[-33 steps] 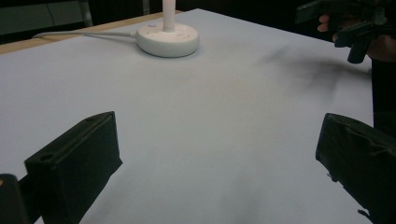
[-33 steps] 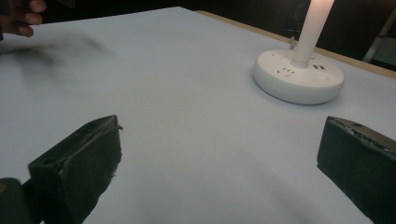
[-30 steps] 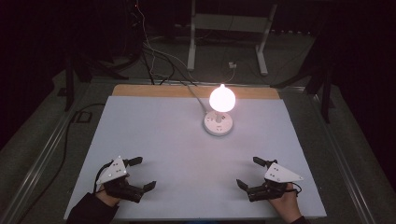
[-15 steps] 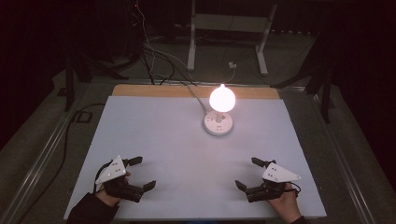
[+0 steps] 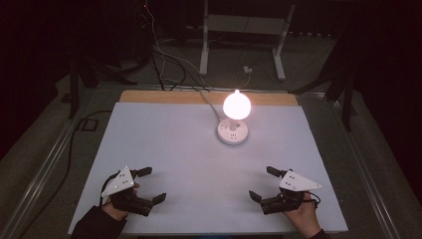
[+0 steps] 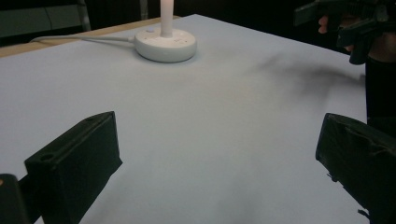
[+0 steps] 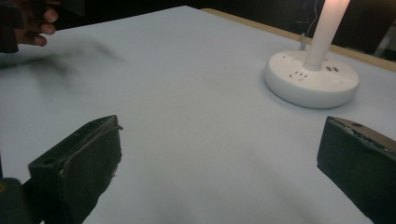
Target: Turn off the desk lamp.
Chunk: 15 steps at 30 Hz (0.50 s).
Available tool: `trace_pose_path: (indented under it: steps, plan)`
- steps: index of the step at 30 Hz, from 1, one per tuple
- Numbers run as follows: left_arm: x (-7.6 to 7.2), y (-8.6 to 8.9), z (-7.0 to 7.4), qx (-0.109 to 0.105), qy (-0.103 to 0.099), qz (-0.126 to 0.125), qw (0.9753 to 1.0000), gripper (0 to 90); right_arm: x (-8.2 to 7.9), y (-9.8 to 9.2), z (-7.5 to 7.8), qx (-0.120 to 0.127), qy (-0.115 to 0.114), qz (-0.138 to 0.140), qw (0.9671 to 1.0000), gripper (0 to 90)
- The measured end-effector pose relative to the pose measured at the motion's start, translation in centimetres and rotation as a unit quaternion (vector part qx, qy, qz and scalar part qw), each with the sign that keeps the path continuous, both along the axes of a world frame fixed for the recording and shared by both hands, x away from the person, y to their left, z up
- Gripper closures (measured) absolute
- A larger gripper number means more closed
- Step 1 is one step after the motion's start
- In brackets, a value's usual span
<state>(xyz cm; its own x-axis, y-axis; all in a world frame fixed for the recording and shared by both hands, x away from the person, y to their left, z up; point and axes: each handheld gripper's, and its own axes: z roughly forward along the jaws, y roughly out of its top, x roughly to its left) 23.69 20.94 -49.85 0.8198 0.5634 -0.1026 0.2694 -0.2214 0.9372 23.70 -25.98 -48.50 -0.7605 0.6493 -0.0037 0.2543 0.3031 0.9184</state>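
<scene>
Left tool [image 5: 148,185], right tool [image 5: 264,184]: jaws spread, empty, resting on table [image 5: 189,149]; lit lamp [image 5: 235,115] beyond.

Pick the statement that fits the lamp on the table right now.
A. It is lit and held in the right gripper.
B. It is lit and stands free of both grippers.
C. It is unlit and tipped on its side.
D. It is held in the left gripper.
B: the lamp glows on its round base at the far middle of the table, while the left gripper and right gripper sit open near the front edge, nothing between their jaws.
</scene>
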Motion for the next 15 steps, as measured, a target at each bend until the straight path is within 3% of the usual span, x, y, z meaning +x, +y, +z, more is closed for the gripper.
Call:
trace_pose_path:
  steps: [15]
  plan:
    - [0.0, 0.1, 0.0, -0.002, -0.001, -0.001, 1.0, 0.4, 1.8, 0.4, 2.3, 0.005, -0.015, -0.009, 0.9998, 0.0]
